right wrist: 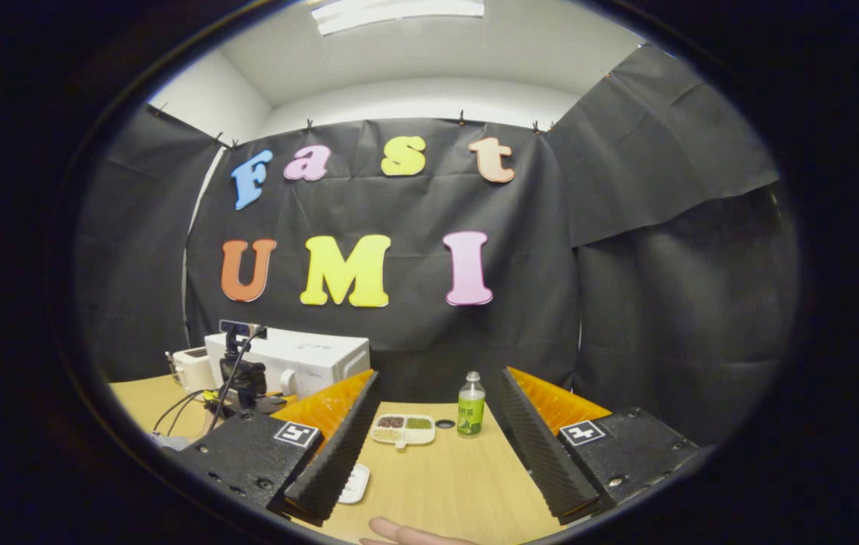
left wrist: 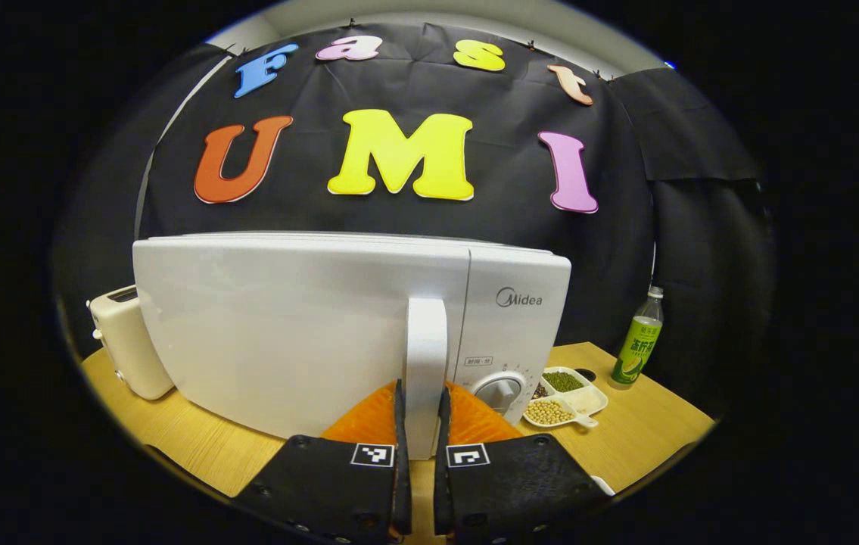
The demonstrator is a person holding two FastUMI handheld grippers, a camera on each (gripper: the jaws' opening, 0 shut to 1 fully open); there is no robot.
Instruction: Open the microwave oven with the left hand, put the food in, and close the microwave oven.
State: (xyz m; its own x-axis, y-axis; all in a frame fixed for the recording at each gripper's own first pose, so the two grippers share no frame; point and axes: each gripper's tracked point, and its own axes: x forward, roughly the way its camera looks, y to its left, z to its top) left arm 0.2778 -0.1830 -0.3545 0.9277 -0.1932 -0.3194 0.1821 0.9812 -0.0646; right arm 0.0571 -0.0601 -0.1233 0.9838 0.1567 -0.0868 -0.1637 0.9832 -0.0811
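A white microwave [left wrist: 300,325] stands on the wooden table [left wrist: 648,431], and its door looks closed. My left gripper [left wrist: 421,390] is shut on the lower end of the door's upright white handle [left wrist: 427,341], one finger on each side. The food, a white divided dish [left wrist: 565,397] of beans and grains, lies to the right of the microwave. In the right gripper view the same dish [right wrist: 403,429] lies ahead between the fingers of my right gripper [right wrist: 437,454], which is open, holds nothing and hangs above the table. The microwave [right wrist: 308,359] sits far left, with the left gripper [right wrist: 241,375] at its front.
A green-labelled bottle [left wrist: 637,341] stands right of the dish, near the cloth wall. A cream toaster [left wrist: 126,344] sits left of the microwave. In the right gripper view a small white object [right wrist: 356,483] lies by the left finger, and a person's fingertip [right wrist: 406,534] rests at the table's near edge.
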